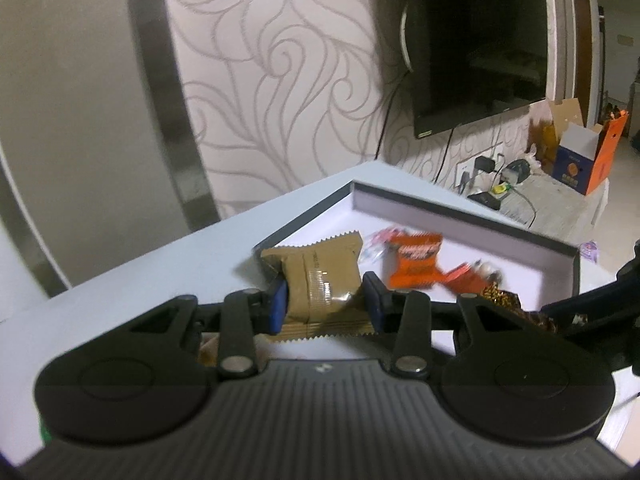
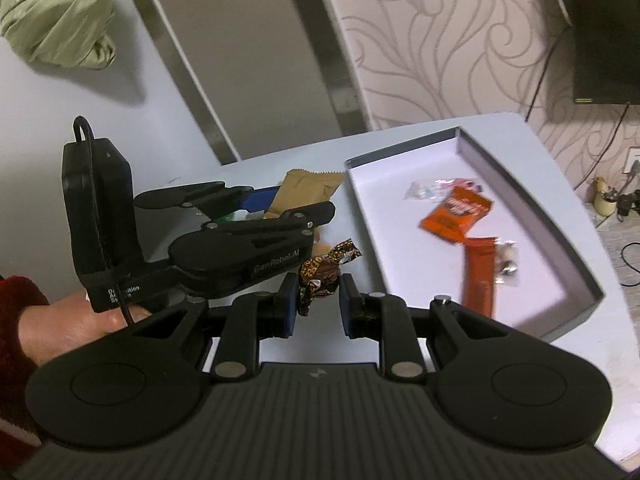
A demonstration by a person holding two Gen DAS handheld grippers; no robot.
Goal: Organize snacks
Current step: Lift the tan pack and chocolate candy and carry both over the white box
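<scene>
box (image 2: 532, 216): 1 | snacks in box: 4 | snacks held: 2 | hand-held grippers (image 2: 319, 300): 2

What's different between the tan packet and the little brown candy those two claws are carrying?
The tan packet is flat, square, with crimped zigzag ends; the brown candy is small, shiny and twist-wrapped. The packet fills the left gripper; the candy sits in the narrower right gripper. Both are held above the table, outside the tray.

Wall with swirl-pattern wallpaper (image 1: 280, 80), grey curved trim strip (image 1: 160, 80) beside plain wall panel. Black TV (image 1: 480, 48) wall-mounted, cables hanging below. Pale blue tabletop (image 1: 140, 280). Low marble-look shelf (image 1: 560, 200) with open cardboard box (image 1: 580, 160), chargers. Knotted green cloth (image 2: 56, 16) hangs upper left.
</scene>
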